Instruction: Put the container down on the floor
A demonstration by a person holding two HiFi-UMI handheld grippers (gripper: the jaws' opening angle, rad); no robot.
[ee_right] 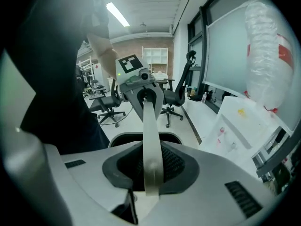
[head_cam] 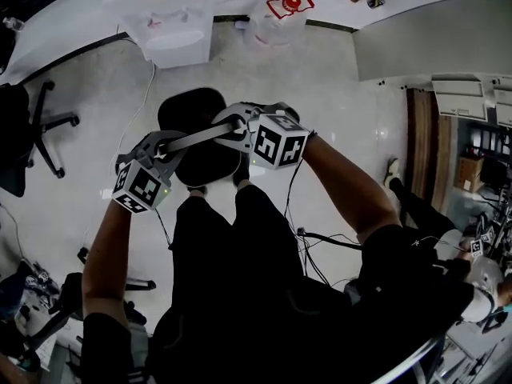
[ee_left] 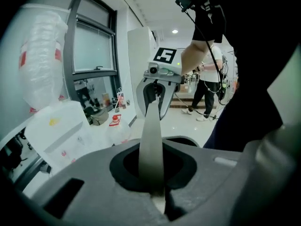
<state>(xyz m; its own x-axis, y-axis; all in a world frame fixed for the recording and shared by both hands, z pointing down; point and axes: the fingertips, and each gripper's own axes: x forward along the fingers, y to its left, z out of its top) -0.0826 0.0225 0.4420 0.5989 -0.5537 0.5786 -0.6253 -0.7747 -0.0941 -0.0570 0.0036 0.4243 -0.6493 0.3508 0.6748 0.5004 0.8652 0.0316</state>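
A dark container hangs over the pale floor in the head view, and its flat grey handle runs between my two grippers. My left gripper is shut on the handle's left end; in its own view the strip runs out from the closed jaws. My right gripper sits at the other end. Seen from the left gripper view, its fingers stand apart around the strip with dark gaps on both sides. The container's rim shows below the handle in the right gripper view.
White tables line the far side, with plastic bags and a red-labelled jug. An office chair stands at the left. Cables trail over the floor to the right. Another person's legs are further back, near shelving.
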